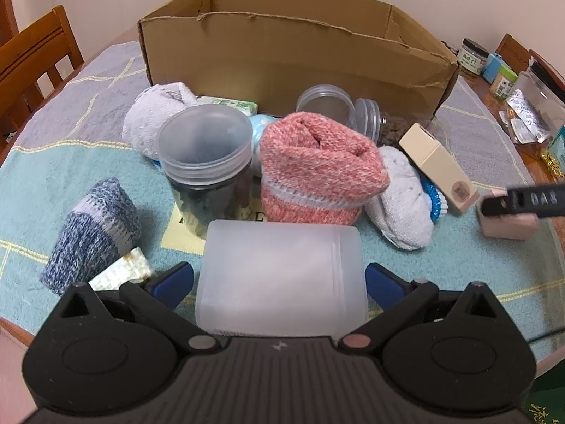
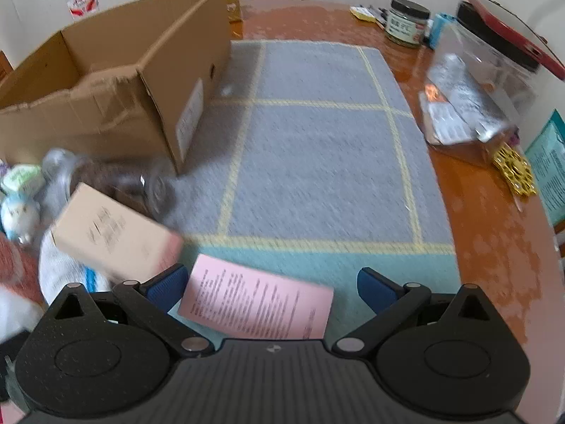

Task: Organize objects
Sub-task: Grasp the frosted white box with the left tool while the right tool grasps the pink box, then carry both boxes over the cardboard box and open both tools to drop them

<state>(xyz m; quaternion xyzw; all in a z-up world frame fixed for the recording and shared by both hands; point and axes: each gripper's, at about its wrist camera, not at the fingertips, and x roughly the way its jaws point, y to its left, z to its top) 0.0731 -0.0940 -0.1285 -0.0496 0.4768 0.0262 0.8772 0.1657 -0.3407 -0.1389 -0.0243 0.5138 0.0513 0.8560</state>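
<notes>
My left gripper (image 1: 279, 277) has its blue pads against both sides of a frosted white plastic container (image 1: 280, 275), low over the cloth. Ahead of it stand an open plastic jar (image 1: 204, 155) with dark contents, a rolled pink knit sock (image 1: 317, 169), a blue-white sock (image 1: 93, 233), white socks (image 1: 399, 194) and a tilted beige box (image 1: 438, 169). My right gripper (image 2: 272, 289) is open around a pink box (image 2: 257, 304), which lies on the cloth with a gap to the right pad. The right gripper also shows in the left wrist view (image 1: 522, 199).
An open cardboard box (image 1: 289, 53) stands at the back of the mat, also in the right wrist view (image 2: 116, 84). A clear jar (image 2: 116, 180) lies on its side. Jars and a clear bin (image 2: 473, 88) crowd the right table edge. Chairs surround the table.
</notes>
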